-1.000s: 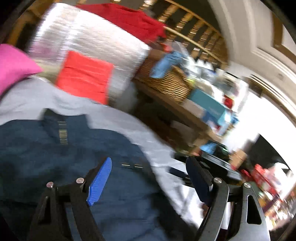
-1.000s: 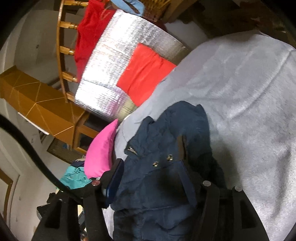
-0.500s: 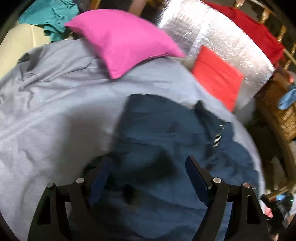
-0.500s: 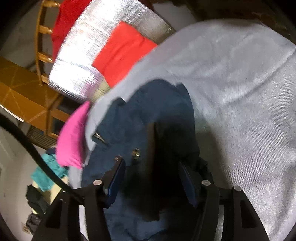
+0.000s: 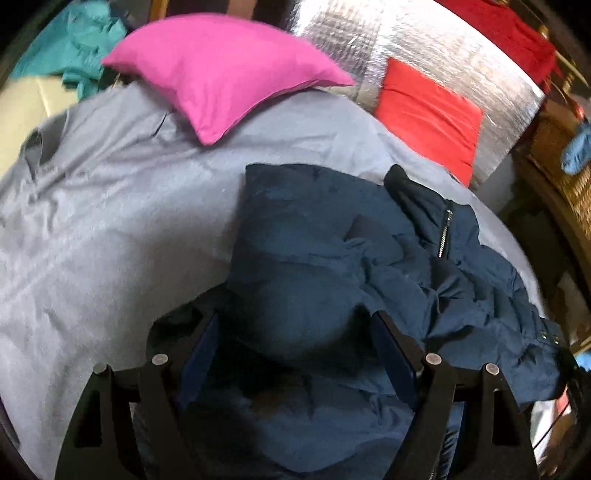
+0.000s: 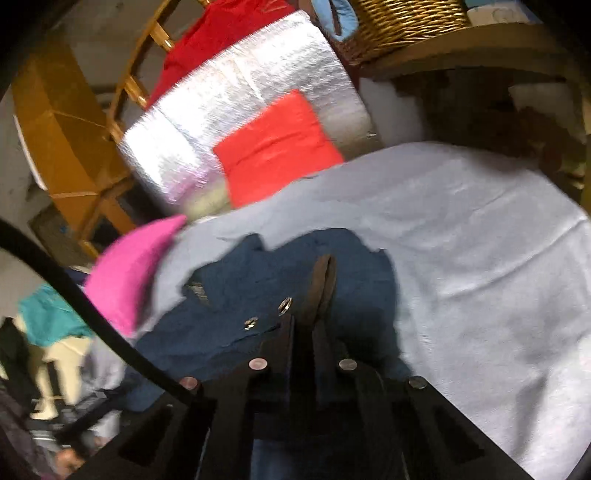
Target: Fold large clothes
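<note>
A navy padded jacket [image 5: 314,229] lies crumpled on a grey bed sheet [image 5: 110,221], its zipper [image 5: 443,232] toward the right. My left gripper [image 5: 295,354] stands open low over it, and a bulge of the jacket fills the space between the blue pads. In the right wrist view the jacket [image 6: 251,273] shows two metal snaps [image 6: 284,304]. My right gripper [image 6: 322,280] is shut, its fingers pinched together on a fold of the jacket next to those snaps.
A pink pillow [image 5: 229,66] and a red cushion [image 5: 424,114] lie at the head of the bed against a silver foil panel [image 5: 369,37]. A wicker basket [image 6: 406,22] sits on a wooden shelf beyond. Teal cloth [image 5: 70,48] lies past the bed's left edge. Bare sheet [image 6: 480,240] spreads right of the jacket.
My right gripper's jaws have shut on the jacket fold that stood between them. My left gripper swung from the bed's edge over the jacket and dropped closer, still open.
</note>
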A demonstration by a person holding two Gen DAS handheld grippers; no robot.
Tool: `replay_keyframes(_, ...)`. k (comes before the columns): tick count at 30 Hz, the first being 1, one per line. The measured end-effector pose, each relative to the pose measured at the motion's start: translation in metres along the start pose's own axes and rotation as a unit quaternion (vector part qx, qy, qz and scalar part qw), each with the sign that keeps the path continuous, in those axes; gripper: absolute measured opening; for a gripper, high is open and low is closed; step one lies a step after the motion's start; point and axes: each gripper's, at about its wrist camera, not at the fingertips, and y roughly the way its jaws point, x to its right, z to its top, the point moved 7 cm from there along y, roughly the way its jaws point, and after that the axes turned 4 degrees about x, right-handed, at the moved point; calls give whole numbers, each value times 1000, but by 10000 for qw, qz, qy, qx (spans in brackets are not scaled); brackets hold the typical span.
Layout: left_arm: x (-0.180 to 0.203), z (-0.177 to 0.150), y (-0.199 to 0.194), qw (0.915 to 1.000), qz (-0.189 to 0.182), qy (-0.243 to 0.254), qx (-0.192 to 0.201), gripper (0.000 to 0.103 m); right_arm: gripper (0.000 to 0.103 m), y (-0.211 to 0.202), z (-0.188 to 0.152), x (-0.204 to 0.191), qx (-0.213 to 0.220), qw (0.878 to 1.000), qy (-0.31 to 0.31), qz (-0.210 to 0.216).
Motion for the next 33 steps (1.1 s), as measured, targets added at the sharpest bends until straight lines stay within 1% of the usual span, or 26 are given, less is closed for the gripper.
replay_keyframes(1,2,-2,3,9997,170,158,-42,82,7,7,-4,7,-101,9998,28,-165)
replay_keyframes(3,-2,-6,14,9985,414,280,-231,82,5,21,-9,23,-326,9983,201,-443)
replay_keyframes(4,-4,-10,19,9979,453,290,-360,82,5,25,-10,32,-438,9973,315,-492)
replay_keyframes(5,-6,-12,22,9979,420,222,-451,82,5,28,-11,41,-534,9963,492,-454)
replay_keyframes(6,-8,-12,22,9981,377,144,-465,82,9,30,-11,47,-653,9945,770,-265)
replay_keyframes(7,-8,-10,18,9986,325,97,-414,82,9,29,-10,52,-712,9925,990,-50)
replay_keyframes(9,-5,-4,8,9994,277,106,-187,82,11,23,-3,55,-638,9903,1203,264)
replay_keyframes(10,-1,1,-1,9996,247,164,33,82,22,20,1,55,-594,9895,1246,425)
replay_keyframes(11,2,4,-6,9994,226,215,167,82,32,18,3,52,-546,9889,1270,545)
replay_keyframes(12,6,6,-12,9990,199,276,299,82,51,17,5,51,-491,9883,1302,628)
replay_keyframes(13,12,8,-17,9982,152,365,443,82,59,19,6,51,-464,9874,1334,711)
replay_keyframes(15,25,10,-24,9959,81,623,654,82,59,25,6,48,-492,9864,1321,841)
replay_keyframes(16,34,8,-26,9938,60,816,751,82,59,32,5,47,-558,9877,1242,768)
replay_keyframes(18,48,4,-25,9912,-25,1067,785,82,58,45,1,47,-684,9891,1124,662)
replay_keyframes(20,64,-4,-18,9875,-82,1417,692,82,51,61,-5,49,-854,9882,1113,612)
replay_keyframes(21,70,-8,-12,9856,-38,1575,611,82,45,66,-7,48,-905,9875,1128,624)
replay_keyframes(22,73,-11,-8,9847,2,1655,539,82,34,71,-8,47,-954,9864,1153,682)
replay_keyframes(23,75,-16,1,9840,70,1740,365,82,26,76,-7,45,-993,9854,1151,772)
replay_keyframes(24,76,-20,8,9841,103,1761,213,82,19,79,-7,43,-1023,9851,1123,810)
replay_keyframes(25,74,-23,15,9848,111,1734,92,82,15,80,-5,40,-1009,9858,1079,799)
replay_keyframes(27,72,-22,18,9859,77,1669,45,82,12,75,4,32,-811,9883,983,843)
replay_keyframes(30,71,-18,16,9870,3,1605,5,82,12,60,20,18,-471,9906,870,940)
replay_keyframes(31,72,-20,17,9872,6,1597,-1,82,12,58,23,16,-406,9906,875,966)
replay_keyframes(33,71,-20,19,9870,23,1606,-8,83,12,66,21,17,-484,9911,871,887)
